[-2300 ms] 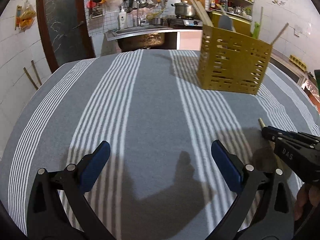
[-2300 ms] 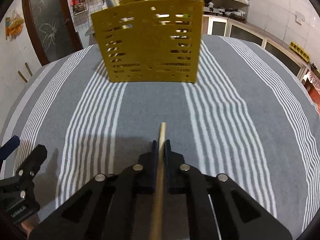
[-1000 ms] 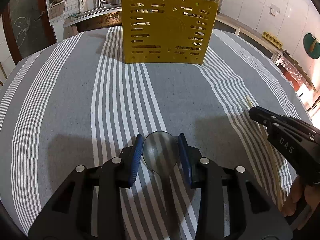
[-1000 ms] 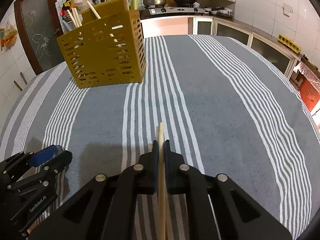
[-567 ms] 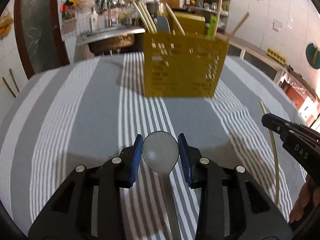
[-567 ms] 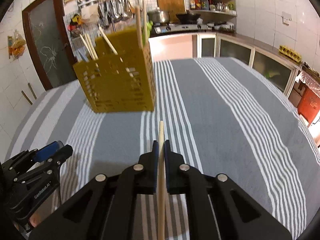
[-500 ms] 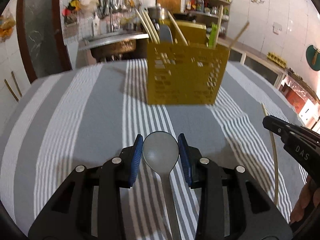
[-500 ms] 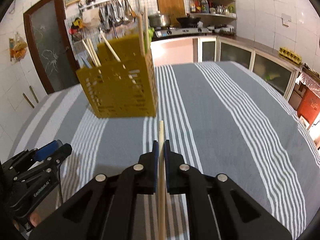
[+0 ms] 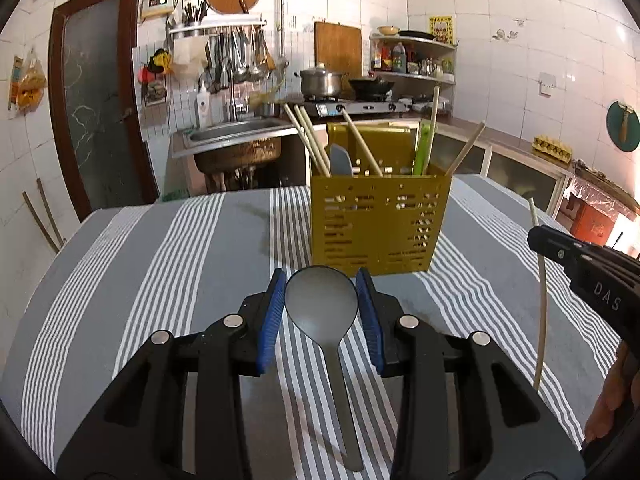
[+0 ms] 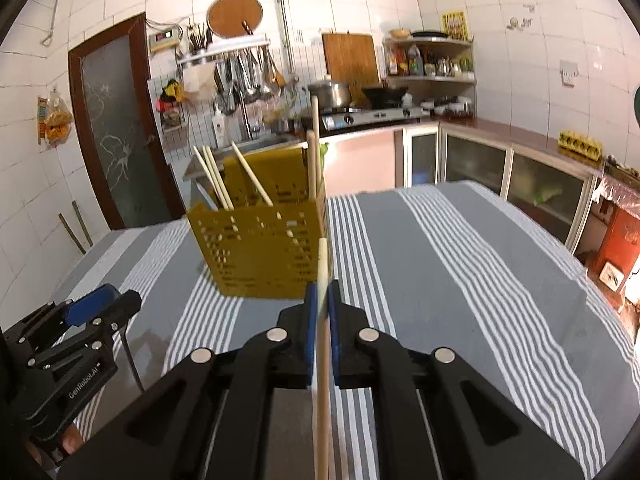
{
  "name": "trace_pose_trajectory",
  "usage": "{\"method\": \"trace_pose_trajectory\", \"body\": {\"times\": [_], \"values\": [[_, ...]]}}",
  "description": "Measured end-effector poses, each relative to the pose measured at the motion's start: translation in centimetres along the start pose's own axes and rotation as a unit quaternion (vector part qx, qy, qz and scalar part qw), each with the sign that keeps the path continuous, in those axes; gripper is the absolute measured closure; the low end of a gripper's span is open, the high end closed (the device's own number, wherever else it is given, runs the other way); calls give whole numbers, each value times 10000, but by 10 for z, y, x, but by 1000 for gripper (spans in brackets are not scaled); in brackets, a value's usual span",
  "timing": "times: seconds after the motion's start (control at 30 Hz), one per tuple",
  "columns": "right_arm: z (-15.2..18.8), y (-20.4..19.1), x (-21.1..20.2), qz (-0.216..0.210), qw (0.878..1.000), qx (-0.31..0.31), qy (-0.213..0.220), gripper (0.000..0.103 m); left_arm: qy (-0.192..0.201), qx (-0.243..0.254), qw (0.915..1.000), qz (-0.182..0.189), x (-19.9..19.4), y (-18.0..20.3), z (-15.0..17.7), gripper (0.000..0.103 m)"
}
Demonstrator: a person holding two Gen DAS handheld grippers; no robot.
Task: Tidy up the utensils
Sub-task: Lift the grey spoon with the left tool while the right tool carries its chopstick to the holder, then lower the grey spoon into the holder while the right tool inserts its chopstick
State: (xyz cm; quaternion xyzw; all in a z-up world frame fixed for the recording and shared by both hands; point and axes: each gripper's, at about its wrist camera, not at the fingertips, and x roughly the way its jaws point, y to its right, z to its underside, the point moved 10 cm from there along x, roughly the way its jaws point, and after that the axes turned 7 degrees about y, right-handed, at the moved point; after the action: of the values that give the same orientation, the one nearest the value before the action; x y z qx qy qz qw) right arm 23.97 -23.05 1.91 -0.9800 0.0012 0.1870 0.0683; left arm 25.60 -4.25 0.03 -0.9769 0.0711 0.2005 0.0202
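My left gripper (image 9: pixel 321 304) is shut on a grey spoon (image 9: pixel 322 306), its bowl pinched between the blue pads and its handle running back toward the camera. The spoon hangs above the striped cloth, in front of the yellow perforated utensil holder (image 9: pixel 378 226). That holder (image 10: pixel 260 248) stands upright with several chopsticks, a grey spatula and a green utensil in it. In the right wrist view my right gripper (image 10: pixel 322 300) is shut on a pale wooden chopstick (image 10: pixel 322 264) that points forward at the holder's right corner. The same chopstick (image 9: pixel 541 292) shows at the right of the left wrist view.
A grey tablecloth with white stripes (image 9: pixel 160 280) covers the round table (image 10: pixel 480 264). Behind it are a sink (image 9: pixel 236 130), hanging ladles, a stove with a pot (image 9: pixel 322 82) and low cabinets (image 10: pixel 500 164). A hand (image 9: pixel 608 404) holds the right gripper's handle.
Both grippers have risen and tilted up, so the kitchen wall fills more of each view. The holder now sits lower in both frames. Spoon and chopstick stay gripped.
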Motion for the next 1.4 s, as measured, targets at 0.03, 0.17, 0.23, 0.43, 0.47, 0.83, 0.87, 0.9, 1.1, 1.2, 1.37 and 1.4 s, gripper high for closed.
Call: {"method": "trace_pose_trajectory", "body": {"times": [0.03,0.17,0.23,0.43,0.47,0.83,0.87,0.9,1.1,1.2,1.37,1.4], "values": [[-2,0,-1,4,10000,-5,54,97,22,4,10000,-1,0,0,-1,68],[-12,-1,-6,-12,9996,-29,276,97,169,30,9998,-34,-3,-1,-7,68],[-16,-3,-7,-5,9992,-50,393,97,245,47,9997,-47,-4,-1,-8,68],[-23,-3,-15,-21,9978,-62,661,97,379,-71,9993,-27,-7,-9,-12,68],[-26,-3,-15,-29,9975,-58,703,97,388,-88,9992,-23,-7,-10,-13,68],[-80,-20,-18,-214,9920,-90,1237,97,869,-287,9958,-35,-15,-29,-82,68],[-90,-22,-16,-222,9910,-103,1316,97,931,-297,9952,-15,-15,-29,-91,68],[-95,-23,-16,-229,9904,-111,1362,97,987,-303,9947,-7,-16,-29,-101,68],[-150,-36,-12,-246,9825,-172,1840,97,1487,-232,9886,-18,-13,-29,-167,68],[-178,-39,-4,-215,9788,-172,2031,97,1660,-162,9860,-53,-5,-25,-195,68],[-206,-44,17,-206,9767,-76,2137,97,1905,-34,9817,-58,16,-15,-231,68],[-211,-45,20,-195,9757,-48,2180,97,1915,-46,9815,-47,20,-13,-234,68]]}}
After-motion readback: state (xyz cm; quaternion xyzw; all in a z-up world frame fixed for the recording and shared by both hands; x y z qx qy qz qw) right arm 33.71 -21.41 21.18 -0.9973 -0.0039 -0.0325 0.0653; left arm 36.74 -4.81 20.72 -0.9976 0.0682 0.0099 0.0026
